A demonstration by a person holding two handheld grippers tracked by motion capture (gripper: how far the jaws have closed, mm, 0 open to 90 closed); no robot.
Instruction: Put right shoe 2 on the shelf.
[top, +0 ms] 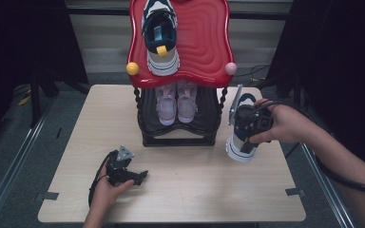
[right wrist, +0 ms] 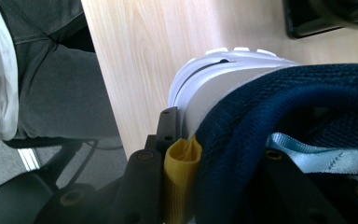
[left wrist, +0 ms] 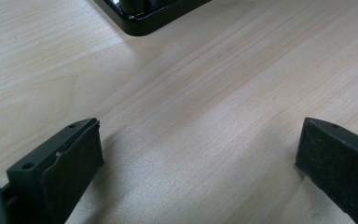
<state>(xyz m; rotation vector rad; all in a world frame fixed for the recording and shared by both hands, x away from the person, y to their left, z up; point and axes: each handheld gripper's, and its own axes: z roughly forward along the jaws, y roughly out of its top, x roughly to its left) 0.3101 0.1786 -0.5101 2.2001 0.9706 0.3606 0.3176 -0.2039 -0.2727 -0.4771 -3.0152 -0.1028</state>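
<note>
Although the views were checked for brands, labels or writing, none can be read on either shoe or on the rack.

Right tongs: clamped on a navy and white sneaker at its heel collar. In the right gripper view one black jaw lies outside the heel beside the yellow pull tab, the other sits inside the opening near the light-blue strap. Shoe hangs toe-down, clear of the table, just right of the rack's base. Right hand wraps the gripper body from the right, forearm running in from the lower right corner, cable trailing along it.

Left tongs: open, nothing between the jaws; the left gripper view shows bare wood between two widely spaced pads. Left hand rests low at the near-left of the table, tongs pointing right, towards the rack's black base corner.

Shoe rack: red wavy top shelf carries a matching navy and white sneaker, heel towards the camera, yellow tab showing. Lower black shelf holds a pair of pale pink shoes, side by side.
</note>
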